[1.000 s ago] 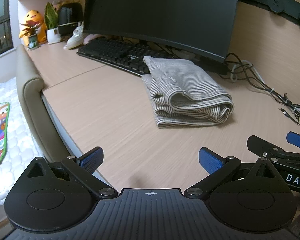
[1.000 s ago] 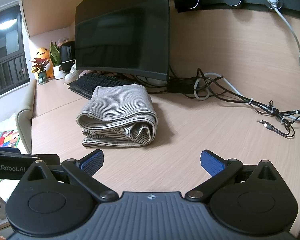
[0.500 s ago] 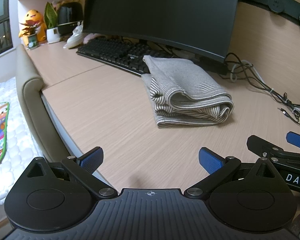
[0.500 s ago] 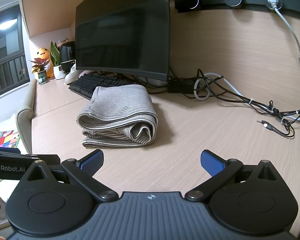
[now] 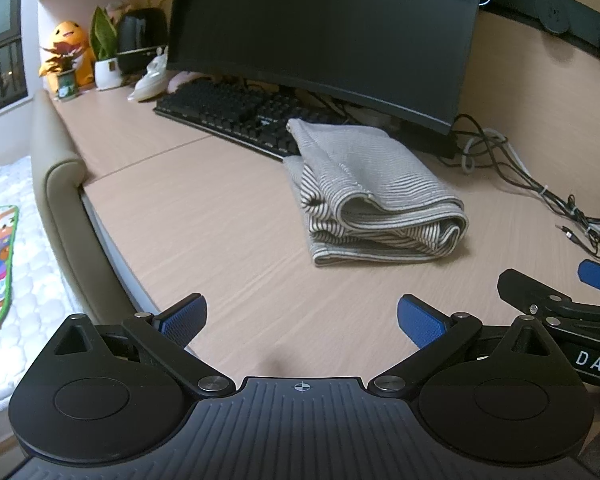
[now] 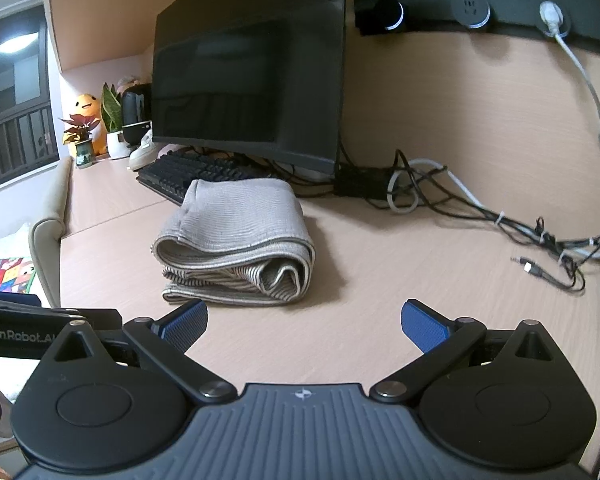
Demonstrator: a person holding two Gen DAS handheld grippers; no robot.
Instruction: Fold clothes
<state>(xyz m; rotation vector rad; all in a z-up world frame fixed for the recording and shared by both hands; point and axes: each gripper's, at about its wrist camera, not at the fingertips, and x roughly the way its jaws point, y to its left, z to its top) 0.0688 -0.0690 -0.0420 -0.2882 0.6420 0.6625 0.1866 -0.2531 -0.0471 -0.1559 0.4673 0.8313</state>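
Note:
A grey-and-white striped garment (image 5: pixel 372 196) lies folded into a compact stack on the wooden desk (image 5: pixel 220 216), in front of the monitor; it also shows in the right wrist view (image 6: pixel 236 244). My left gripper (image 5: pixel 302 316) is open and empty, low over the desk's front edge, well short of the garment. My right gripper (image 6: pixel 304 322) is open and empty, just in front of the garment's near edge. The right gripper's blue fingertip shows at the right edge of the left wrist view (image 5: pixel 598 274).
A black monitor (image 5: pixel 324 28) and keyboard (image 5: pixel 228 116) stand behind the garment. Tangled cables (image 6: pixel 500 220) lie at the back right under a wall power strip (image 6: pixel 472 12). Potted plants and an orange plush toy (image 5: pixel 72 56) sit far left. A padded chair back (image 5: pixel 64 208) borders the desk's left edge.

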